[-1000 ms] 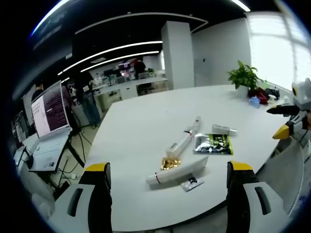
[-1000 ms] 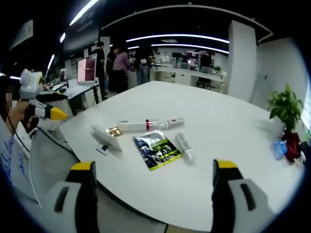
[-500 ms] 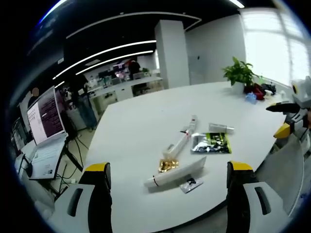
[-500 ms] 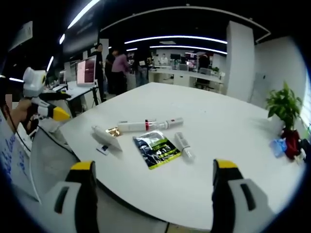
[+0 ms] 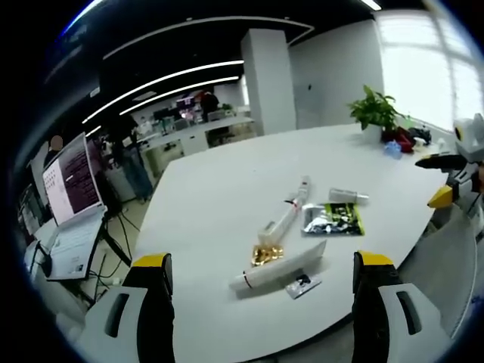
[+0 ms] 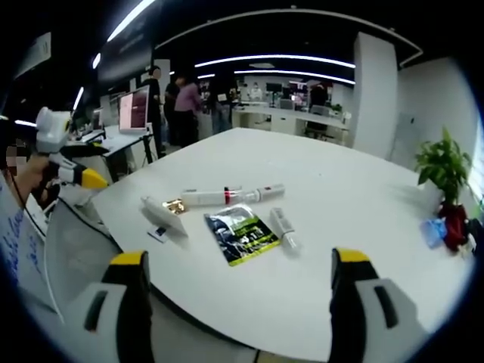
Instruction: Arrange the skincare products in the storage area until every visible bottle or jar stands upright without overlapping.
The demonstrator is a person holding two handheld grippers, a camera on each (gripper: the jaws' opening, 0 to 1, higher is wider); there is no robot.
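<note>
The left claw (image 5: 261, 283) is wide open and holds nothing. So is the right claw (image 6: 236, 280). Both hang above the near edge of the big round white table (image 6: 340, 219).

Just ahead of the left claw lies a white tube (image 5: 278, 271) on its side, touching a small gold wrapper (image 5: 266, 254). A little farther lie a shiny dark packet with green print (image 5: 333, 220), a long thin white tube (image 5: 286, 215) and a short silver tube (image 5: 348, 197).

Far off stands a green plant (image 5: 376, 112).
</note>
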